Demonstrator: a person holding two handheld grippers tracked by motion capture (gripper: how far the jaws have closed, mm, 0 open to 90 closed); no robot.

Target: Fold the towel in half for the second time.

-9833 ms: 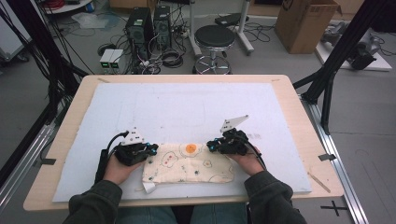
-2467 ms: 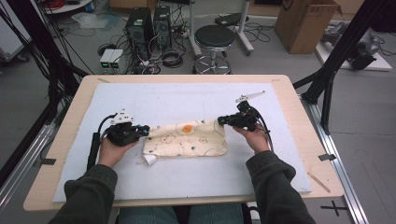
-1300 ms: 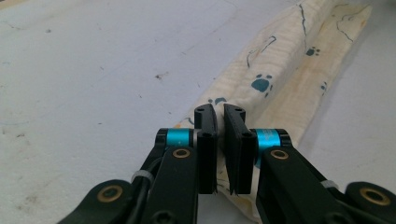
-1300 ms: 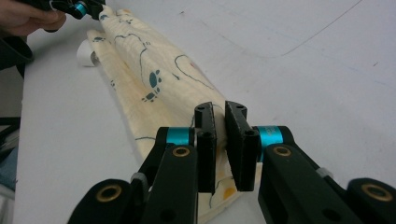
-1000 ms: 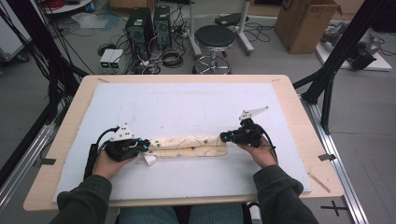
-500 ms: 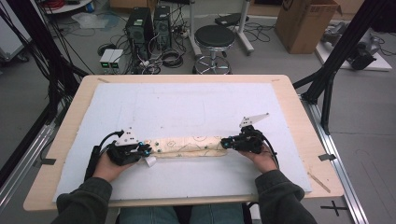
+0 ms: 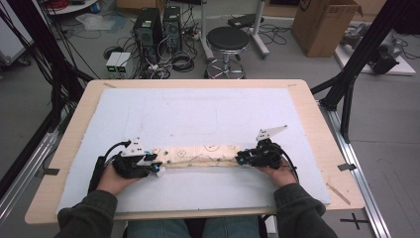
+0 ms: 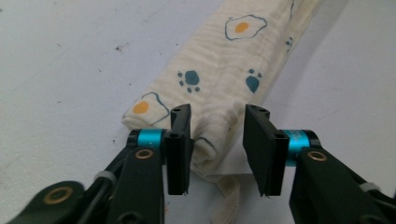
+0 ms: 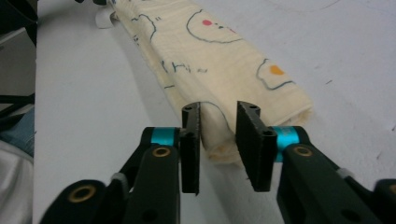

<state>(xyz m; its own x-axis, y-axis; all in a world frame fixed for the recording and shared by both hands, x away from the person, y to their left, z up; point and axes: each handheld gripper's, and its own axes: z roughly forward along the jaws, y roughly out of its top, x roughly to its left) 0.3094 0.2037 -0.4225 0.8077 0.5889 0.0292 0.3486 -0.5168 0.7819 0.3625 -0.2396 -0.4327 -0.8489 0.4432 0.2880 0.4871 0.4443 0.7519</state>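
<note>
- Table (image 7: pixel 317 114): the white mat (image 7: pixel 208 111) covers most of the top; a bare wood margin runs round it. The far half of the mat is free.
- Cloth (image 7: pixel 203 154): folded into a long narrow strip, lying flat across the near part of the mat, with free mat between it and the near edge.
- Left gripper (image 7: pixel 157 167): at the strip's left end. Its jaws have just been opening; the cloth end (image 8: pixel 219 140) sits between them, pads not pressing it.
- Right gripper (image 7: pixel 241 159): at the strip's right end. Jaws likewise just been opening, straddling the cloth end (image 9: pixel 219 135) with a gap showing at the pads.
- Both hands rest low on the mat.
</note>
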